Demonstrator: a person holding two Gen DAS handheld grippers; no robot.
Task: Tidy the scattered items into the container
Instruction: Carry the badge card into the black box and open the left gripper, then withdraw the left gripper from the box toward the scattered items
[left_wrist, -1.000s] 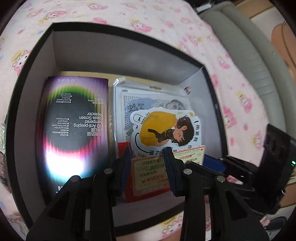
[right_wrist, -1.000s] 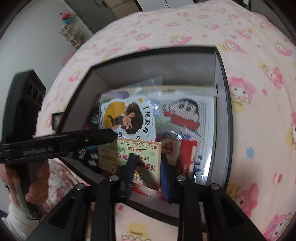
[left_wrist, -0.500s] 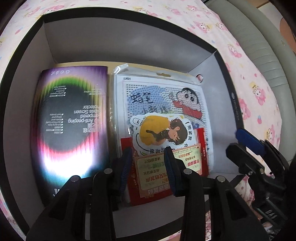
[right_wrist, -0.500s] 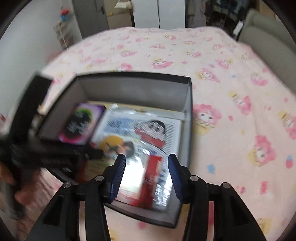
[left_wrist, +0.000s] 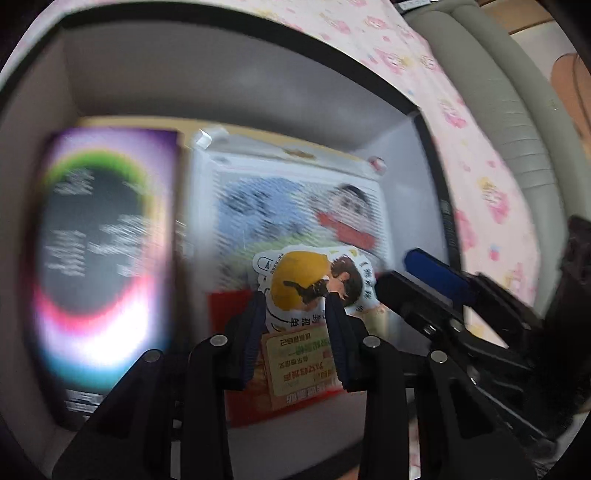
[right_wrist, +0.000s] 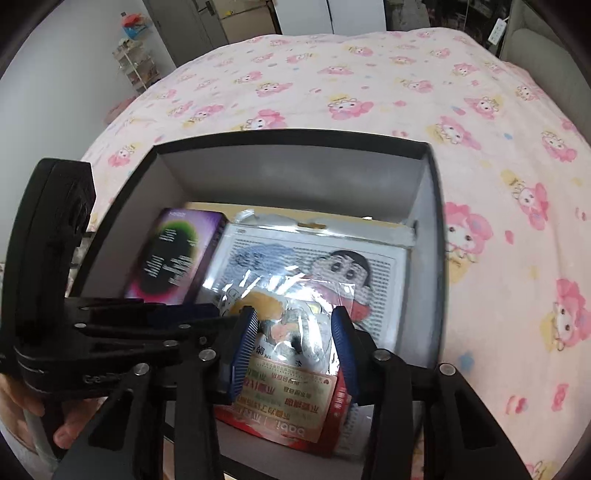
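My left claw (left_wrist: 295, 321) and right claw (right_wrist: 293, 343) hang with jaws apart, the right just narrowing, gripping nothing. The black cardboard box (right_wrist: 437, 236) holds the flat purple packet (right_wrist: 173, 258), long axis toward the far wall, on a pink cartoon-print bedsheet (right_wrist: 369, 85).

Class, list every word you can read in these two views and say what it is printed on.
"babi": pink card, near its bottom edge.
"Ge": left tongs, the rest hidden.
Purple box, sticker, cartoon pack: print too blurred to read.
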